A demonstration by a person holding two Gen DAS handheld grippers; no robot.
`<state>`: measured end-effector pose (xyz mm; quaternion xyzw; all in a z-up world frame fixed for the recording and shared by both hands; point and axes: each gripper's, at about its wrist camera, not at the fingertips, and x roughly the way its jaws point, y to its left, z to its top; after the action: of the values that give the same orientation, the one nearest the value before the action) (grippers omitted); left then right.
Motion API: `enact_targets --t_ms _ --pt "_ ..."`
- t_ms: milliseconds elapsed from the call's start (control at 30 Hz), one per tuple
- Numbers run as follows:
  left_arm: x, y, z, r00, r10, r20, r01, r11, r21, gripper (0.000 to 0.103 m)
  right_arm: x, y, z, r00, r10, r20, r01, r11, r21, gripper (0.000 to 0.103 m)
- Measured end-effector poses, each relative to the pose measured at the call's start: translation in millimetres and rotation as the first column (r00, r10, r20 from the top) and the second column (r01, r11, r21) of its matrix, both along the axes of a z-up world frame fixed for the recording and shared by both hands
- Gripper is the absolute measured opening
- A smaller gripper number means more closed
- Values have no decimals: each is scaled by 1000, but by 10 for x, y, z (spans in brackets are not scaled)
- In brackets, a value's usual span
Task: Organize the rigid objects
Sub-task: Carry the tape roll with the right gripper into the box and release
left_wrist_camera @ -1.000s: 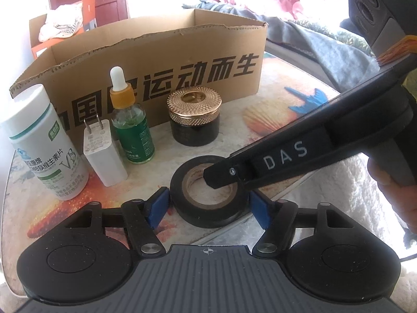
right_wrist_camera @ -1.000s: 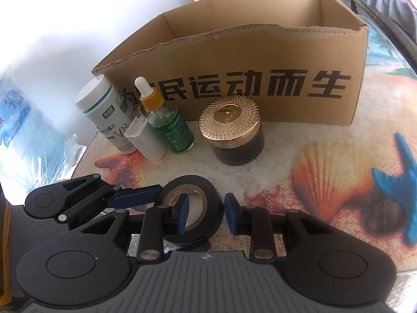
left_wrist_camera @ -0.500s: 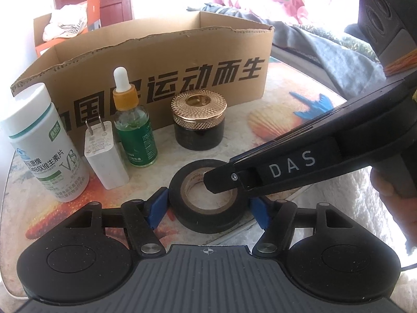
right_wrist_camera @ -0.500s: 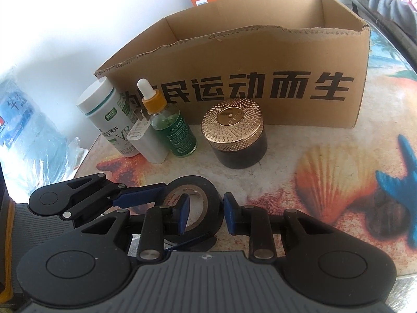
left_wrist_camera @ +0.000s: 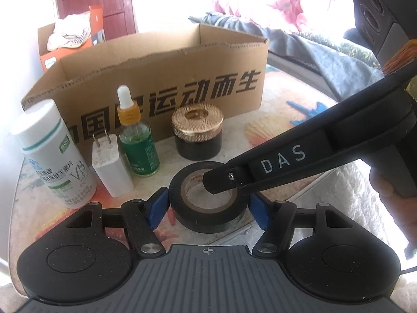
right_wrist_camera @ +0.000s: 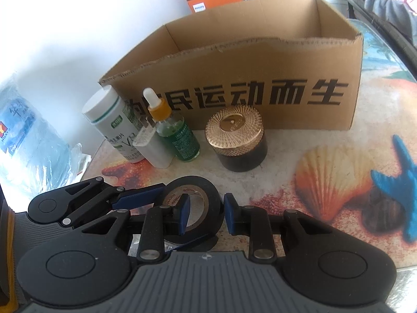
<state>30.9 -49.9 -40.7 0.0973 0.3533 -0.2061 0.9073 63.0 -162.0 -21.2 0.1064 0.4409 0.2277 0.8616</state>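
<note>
**Both grippers at the tape roll, near the front edge of the table**

I have the black tape roll [left_wrist_camera: 207, 203] lying flat on the shell-print table [right_wrist_camera: 336, 172], close to its front edge. My left gripper [left_wrist_camera: 208, 207] straddles the roll: its blue pads [left_wrist_camera: 156, 207] stand apart on either side, each just beside the outer wall, and I cannot tell whether they actually touch it. My right gripper [right_wrist_camera: 204, 215] comes in from the other side with one pad inside the roll's core and the other outside the black wall; a thin gap shows on the outer side, so the fingers are around the wall, not pressed shut on it. In the left wrist view the right tool's finger crosses over the roll and ends above its hole.

Behind the roll stands a row along the front wall of the cardboard box [right_wrist_camera: 260, 78]: white pill bottle [left_wrist_camera: 52, 154] toward the table's left edge, white plug adapter [left_wrist_camera: 110, 168], green dropper bottle [left_wrist_camera: 136, 140], then the gold-lidded jar [left_wrist_camera: 198, 135]. The jar is nearest the roll, though clear table lies between them. The box is open at the top. To the right of the jar the table runs bare to its right edge, offering the widest room
</note>
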Motion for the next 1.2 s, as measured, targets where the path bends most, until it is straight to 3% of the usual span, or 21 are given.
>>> enact_targets --t_ms 233,433,567,700,833,933,1067,1200 --pt "-96 21 259 997 9 75 -7 1000 -20 66 -116 -15 298 997 2 77 -2 1000 10 30" --pt "-114 92 671 981 21 193 -14 999 -39 66 -122 2 745 981 11 194 -16 1000 24 30" --pt "44 153 995 967 40 251 -27 998 -56 66 17 60 1084 963 32 268 -39 999 21 30" --pt "377 214 1266 964 48 260 -33 998 -62 66 343 103 1339 954 57 295 -65 998 18 31" --pt "901 252 1372 980 45 194 -38 998 -43 66 902 89 1434 973 74 219 -87 995 46 30" --pt "1301 262 1302 995 38 97 -36 999 -24 66 1336 95 1369 988 84 132 -90 995 47 30" --pt "1741 263 1063 999 20 -50 -19 1000 22 66 1875 81 1100 996 87 -23 -86 995 58 30" --pt "2087 195 786 978 15 -208 -3 998 61 66 2252 56 696 980 94 -175 -82 994 73 30"
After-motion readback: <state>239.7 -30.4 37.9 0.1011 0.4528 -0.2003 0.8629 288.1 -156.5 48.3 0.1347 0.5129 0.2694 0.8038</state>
